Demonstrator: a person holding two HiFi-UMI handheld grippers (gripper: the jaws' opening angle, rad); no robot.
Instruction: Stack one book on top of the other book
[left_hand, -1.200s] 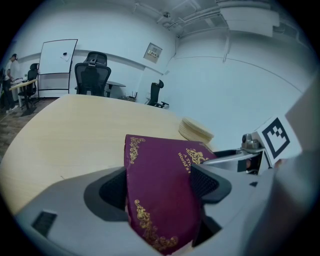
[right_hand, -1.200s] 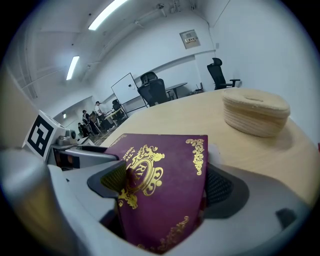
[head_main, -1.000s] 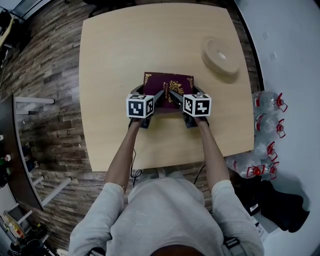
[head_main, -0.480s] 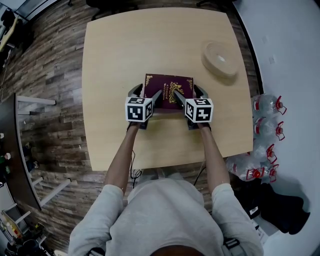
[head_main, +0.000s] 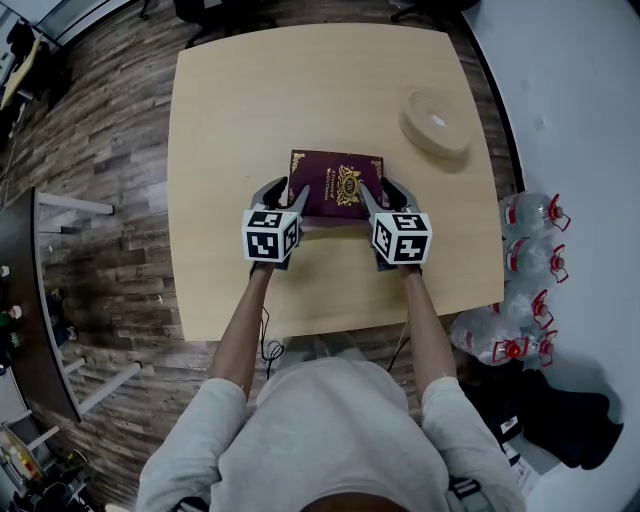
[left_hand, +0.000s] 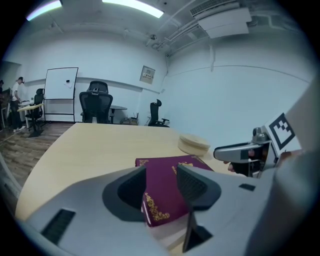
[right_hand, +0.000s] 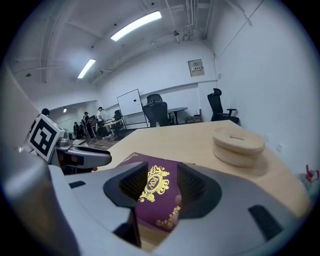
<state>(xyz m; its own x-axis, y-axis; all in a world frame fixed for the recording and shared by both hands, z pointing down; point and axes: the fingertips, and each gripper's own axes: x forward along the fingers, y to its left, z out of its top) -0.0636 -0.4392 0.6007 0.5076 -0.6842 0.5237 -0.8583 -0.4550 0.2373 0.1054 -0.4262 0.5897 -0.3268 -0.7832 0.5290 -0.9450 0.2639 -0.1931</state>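
**1. Book position.** I see one maroon book with a gold ornament on its cover. It lies flat, cover up, near the middle of the worktop. In the left gripper view a pale layer shows beneath its near edge. I cannot tell whether that is its pages or a second volume.

**2. Left tongs.** These sit at the book's near left corner. The jaws are closing, with a gap between the pads. In the left gripper view the corner of the book shows through that gap. Neither pad presses on it, so nothing is pinched.

**3. Right tongs.** These sit at the near right corner, mirroring the left. The jaws are closing, with the pads apart. In the right gripper view the gold crest shows through the gap, and no pad bears on the cover.

**4. Surroundings.** A round woven disc sits on the worktop toward its far right corner, well apart from the book. Water bottles stand beyond the worktop's right edge.
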